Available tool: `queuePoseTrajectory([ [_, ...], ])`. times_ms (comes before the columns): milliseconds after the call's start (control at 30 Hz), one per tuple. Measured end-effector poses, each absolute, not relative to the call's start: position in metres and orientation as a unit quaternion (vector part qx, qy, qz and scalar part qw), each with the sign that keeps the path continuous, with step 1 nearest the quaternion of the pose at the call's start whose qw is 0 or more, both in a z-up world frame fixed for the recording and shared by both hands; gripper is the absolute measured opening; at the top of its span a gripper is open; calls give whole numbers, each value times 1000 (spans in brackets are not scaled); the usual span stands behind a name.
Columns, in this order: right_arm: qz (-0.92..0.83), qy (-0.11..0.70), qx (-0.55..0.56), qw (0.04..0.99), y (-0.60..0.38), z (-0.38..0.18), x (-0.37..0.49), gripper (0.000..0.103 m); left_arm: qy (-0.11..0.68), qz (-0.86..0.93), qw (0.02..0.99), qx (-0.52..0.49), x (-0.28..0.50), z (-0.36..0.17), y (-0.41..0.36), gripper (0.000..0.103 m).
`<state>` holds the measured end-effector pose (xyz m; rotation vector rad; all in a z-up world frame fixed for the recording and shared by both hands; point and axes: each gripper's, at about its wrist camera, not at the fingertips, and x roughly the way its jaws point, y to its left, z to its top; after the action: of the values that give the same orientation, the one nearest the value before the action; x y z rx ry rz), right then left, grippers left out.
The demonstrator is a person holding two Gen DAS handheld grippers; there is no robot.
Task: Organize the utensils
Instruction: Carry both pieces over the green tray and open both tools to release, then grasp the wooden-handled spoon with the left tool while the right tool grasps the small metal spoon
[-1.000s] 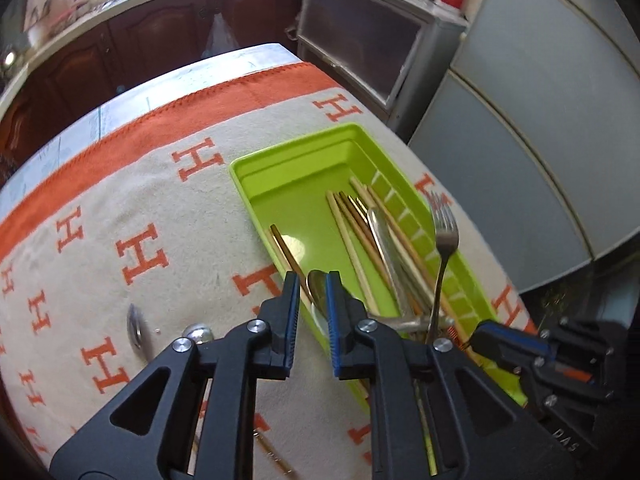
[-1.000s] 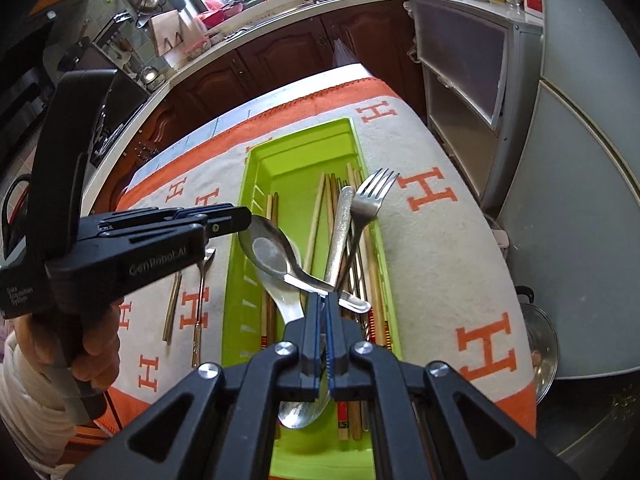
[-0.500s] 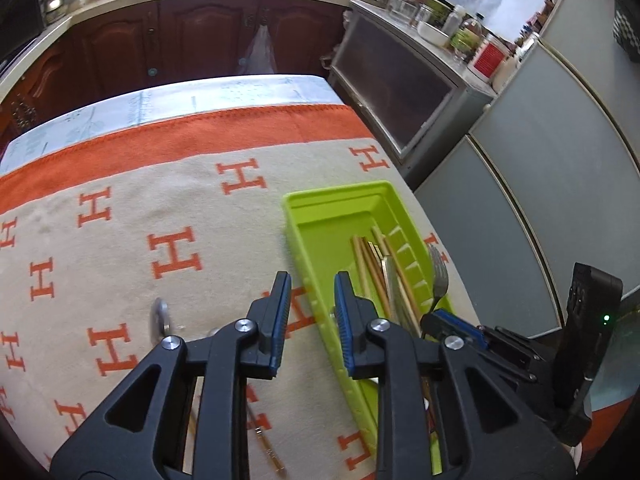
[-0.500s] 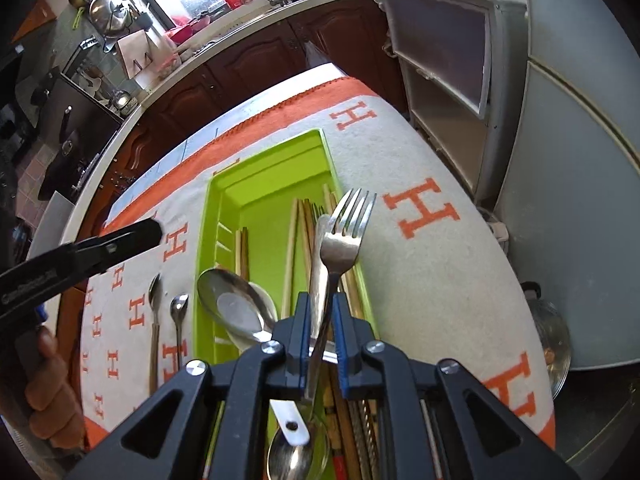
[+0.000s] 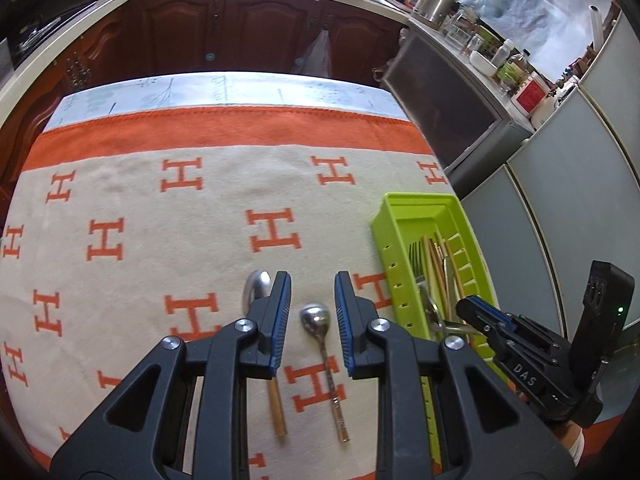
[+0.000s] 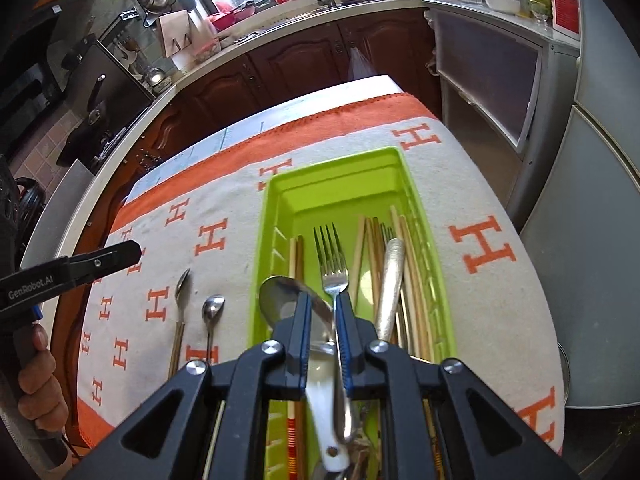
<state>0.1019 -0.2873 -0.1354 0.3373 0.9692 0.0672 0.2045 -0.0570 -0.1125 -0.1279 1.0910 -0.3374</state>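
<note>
Fork (image 6: 334, 276) in tray (image 6: 340, 168), handle running back between right gripper (image 6: 322, 320) jaws, slightly apart, unclamped; left gripper (image 5: 310, 308) parted, empty, over table spoons.

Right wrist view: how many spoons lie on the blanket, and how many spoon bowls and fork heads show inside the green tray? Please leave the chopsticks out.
Steel spoons on the orange-and-cream H-patterned blanket: 2
Large steel spoon bowls in the green plastic tray: 1
Steel fork heads in the tray: 2
Total: 5
</note>
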Motion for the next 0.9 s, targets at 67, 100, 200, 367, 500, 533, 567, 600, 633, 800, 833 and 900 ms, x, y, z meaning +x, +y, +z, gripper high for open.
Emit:
queuePoseTrajectory([
  [67, 37, 464, 161, 870, -283, -133, 100, 13, 519, -152, 839, -57, 203, -115, -53, 19],
  [100, 40, 463, 163, 870, -281, -131, 99, 13, 521, -149, 839, -57, 201, -117, -51, 19],
  [200, 51, 465, 172, 867, -275, -127, 96, 13, 526, -145, 836, -60, 197, -121, -45, 19],
  [367, 68, 469, 182, 861, -260, -122, 92, 13, 532, -137, 833, -56, 189, -127, -40, 19],
  [500, 79, 472, 178, 860, -245, -120, 88, 13, 537, -127, 832, -49, 183, -133, -36, 19],
  [533, 82, 473, 178, 859, -242, -120, 88, 13, 539, -124, 832, -46, 181, -135, -35, 19],
  [567, 85, 474, 178, 858, -238, -120, 87, 13, 541, -121, 831, -44, 180, -138, -35, 19],
  [600, 87, 475, 177, 857, -234, -120, 87, 13, 545, -119, 829, -42, 179, -142, -34, 19],
  [633, 88, 477, 177, 856, -231, -121, 86, 13, 548, -117, 827, -40, 178, -146, -34, 19],
  [800, 91, 488, 179, 850, -216, -130, 83, 14, 559, -110, 821, -28, 172, -165, -36, 19],
  [833, 91, 490, 176, 849, -213, -132, 83, 14, 561, -109, 820, -25, 171, -169, -37, 19],
  [900, 90, 493, 168, 849, -207, -136, 81, 14, 564, -105, 819, -18, 170, -177, -40, 19],
])
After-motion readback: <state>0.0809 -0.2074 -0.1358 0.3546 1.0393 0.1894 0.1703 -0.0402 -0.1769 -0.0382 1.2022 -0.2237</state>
